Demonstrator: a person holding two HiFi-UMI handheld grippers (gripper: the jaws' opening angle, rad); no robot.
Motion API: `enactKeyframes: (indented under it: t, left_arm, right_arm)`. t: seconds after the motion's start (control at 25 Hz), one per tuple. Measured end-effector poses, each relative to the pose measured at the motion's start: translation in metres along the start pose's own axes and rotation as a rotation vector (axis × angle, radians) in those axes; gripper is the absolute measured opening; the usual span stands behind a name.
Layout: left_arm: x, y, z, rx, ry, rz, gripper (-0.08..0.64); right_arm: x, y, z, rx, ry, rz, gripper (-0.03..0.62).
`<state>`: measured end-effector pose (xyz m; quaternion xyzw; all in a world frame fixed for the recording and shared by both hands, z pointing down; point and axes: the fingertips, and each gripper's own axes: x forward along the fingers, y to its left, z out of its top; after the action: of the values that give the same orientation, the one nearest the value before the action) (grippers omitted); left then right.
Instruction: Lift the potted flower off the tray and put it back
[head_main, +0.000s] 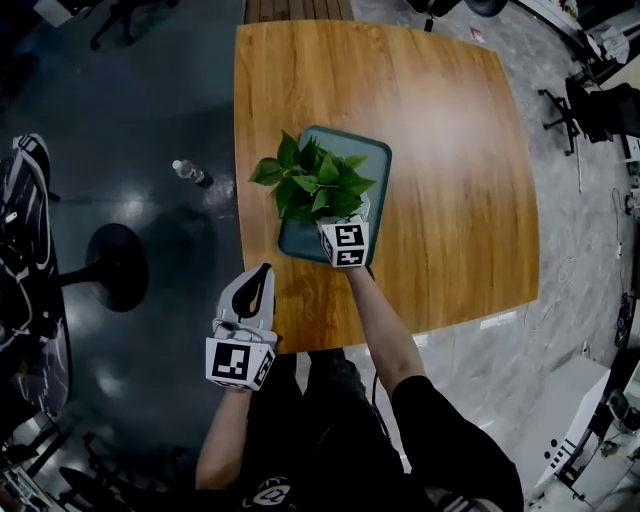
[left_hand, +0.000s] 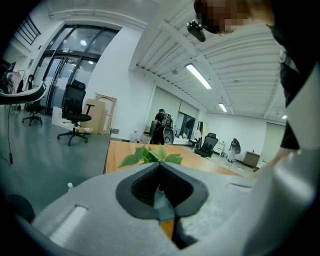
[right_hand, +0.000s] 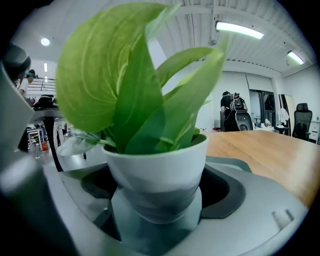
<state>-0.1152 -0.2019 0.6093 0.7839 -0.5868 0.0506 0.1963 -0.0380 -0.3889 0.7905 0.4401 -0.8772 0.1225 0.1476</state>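
An open-plan office: swivel chairs (left_hand: 75, 107), ceiling strip lights (left_hand: 198, 76), wooden table (head_main: 450, 150).

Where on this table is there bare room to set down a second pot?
Widest bare wood on the table: right of the tray, out to the right edge. Another strip lies beyond the tray's far end. Left of the tray, only a narrow margin. Crowded: the tray's near end, where the right gripper holds the potted flower, left gripper nearby.

The tray (head_main: 365, 150) lies on the surface (head_main: 450, 150), towards its left edge. The potted flower (head_main: 315, 185) sits at the tray's near end, gripped from the near side by the right tongs (head_main: 343, 232). The left tongs (head_main: 260, 278), pressed together, are over the surface's near left corner, apart from the tray. A bottle (head_main: 188, 172) is on the floor (head_main: 150, 100) to the left.
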Motion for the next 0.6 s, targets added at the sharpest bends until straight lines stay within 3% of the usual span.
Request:
enactKeyframes:
  t: [0.36, 0.6]
  left_arm:
    - [-0.003, 0.008, 0.007, -0.005, -0.003, 0.012, -0.002]
    - [-0.014, 0.005, 0.023, -0.004, -0.021, -0.003, -0.002]
  right_arm:
    - [-0.009, 0.011, -0.008, -0.001, 0.060, 0.057, 0.503]
    - [-0.059, 0.017, -0.014, 0.014, 0.078, 0.043, 0.505]
